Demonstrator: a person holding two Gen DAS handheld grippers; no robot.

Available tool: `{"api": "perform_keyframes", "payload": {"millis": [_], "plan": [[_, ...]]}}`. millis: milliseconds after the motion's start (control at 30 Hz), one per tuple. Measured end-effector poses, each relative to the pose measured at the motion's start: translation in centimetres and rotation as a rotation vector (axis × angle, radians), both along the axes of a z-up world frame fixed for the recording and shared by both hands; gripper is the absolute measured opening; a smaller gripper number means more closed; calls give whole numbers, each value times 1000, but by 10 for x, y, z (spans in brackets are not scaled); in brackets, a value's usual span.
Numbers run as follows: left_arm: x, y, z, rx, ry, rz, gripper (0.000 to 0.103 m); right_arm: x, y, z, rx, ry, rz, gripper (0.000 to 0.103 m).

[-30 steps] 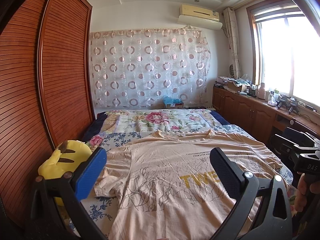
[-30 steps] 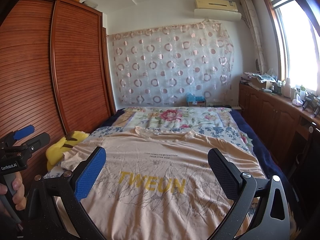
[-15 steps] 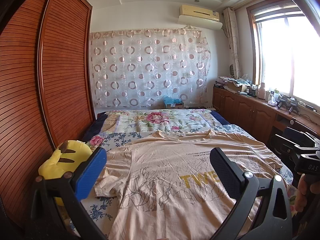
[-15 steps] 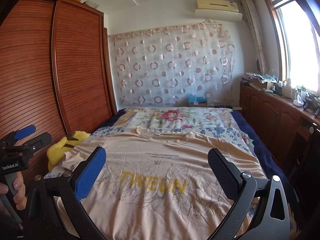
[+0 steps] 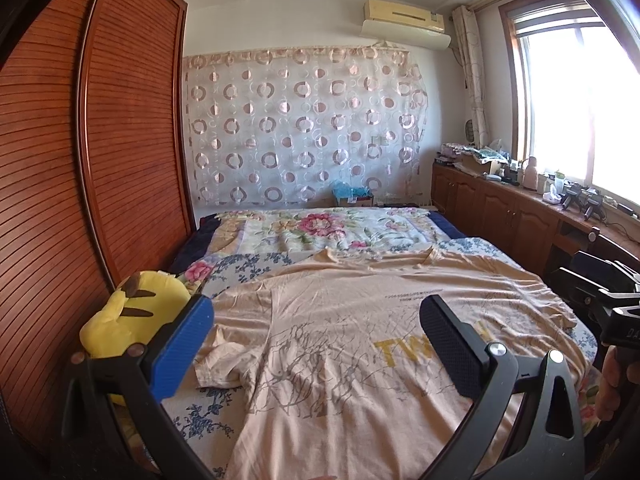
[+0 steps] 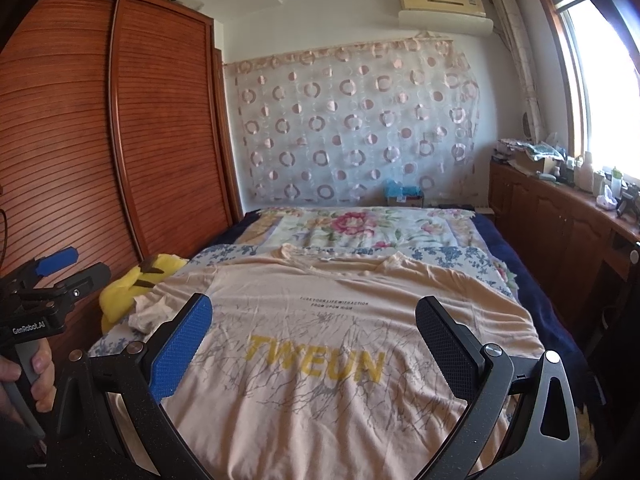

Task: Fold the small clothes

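Note:
A peach T-shirt (image 5: 344, 344) with yellow letters "TWEUN" lies spread flat, front up, on the bed; it also shows in the right wrist view (image 6: 344, 344). Its left sleeve (image 5: 224, 356) lies out to the side. My left gripper (image 5: 316, 336) is open and empty, held above the shirt's left half. My right gripper (image 6: 314, 336) is open and empty, held above the shirt's middle. The left gripper also shows at the left edge of the right wrist view (image 6: 60, 272), the right gripper at the right edge of the left wrist view (image 5: 600, 292).
A yellow plush toy (image 5: 132, 316) lies at the bed's left edge beside the wooden wardrobe (image 5: 80, 160). A floral quilt (image 5: 320, 232) covers the far half of the bed. Wooden cabinets (image 5: 520, 216) with clutter run along the right under the window.
The right wrist view has shifted slightly to the left. The shirt has not moved and both grippers stay open.

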State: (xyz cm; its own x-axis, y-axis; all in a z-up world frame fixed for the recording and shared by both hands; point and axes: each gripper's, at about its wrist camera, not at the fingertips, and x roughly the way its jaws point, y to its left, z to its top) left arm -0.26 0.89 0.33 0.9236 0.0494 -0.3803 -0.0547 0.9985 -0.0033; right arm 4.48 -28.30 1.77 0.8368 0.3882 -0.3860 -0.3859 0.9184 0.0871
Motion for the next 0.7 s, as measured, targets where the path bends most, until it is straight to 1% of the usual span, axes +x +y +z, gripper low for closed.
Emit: {"api": "perform_keyframes", "payload": {"millis": [67, 533, 600, 700], "plan": [[4, 4, -7, -2, 14, 6, 103, 1, 11, 3, -5, 8, 13, 103], [30, 51, -50, -18, 122, 74, 103, 28, 36, -34, -49, 73, 94, 103], [34, 59, -57, -16, 140, 84, 103, 33, 40, -40, -54, 85, 106, 103], [42, 73, -69, -19, 172, 95, 103, 43, 46, -57, -67, 114, 121, 103]]}}
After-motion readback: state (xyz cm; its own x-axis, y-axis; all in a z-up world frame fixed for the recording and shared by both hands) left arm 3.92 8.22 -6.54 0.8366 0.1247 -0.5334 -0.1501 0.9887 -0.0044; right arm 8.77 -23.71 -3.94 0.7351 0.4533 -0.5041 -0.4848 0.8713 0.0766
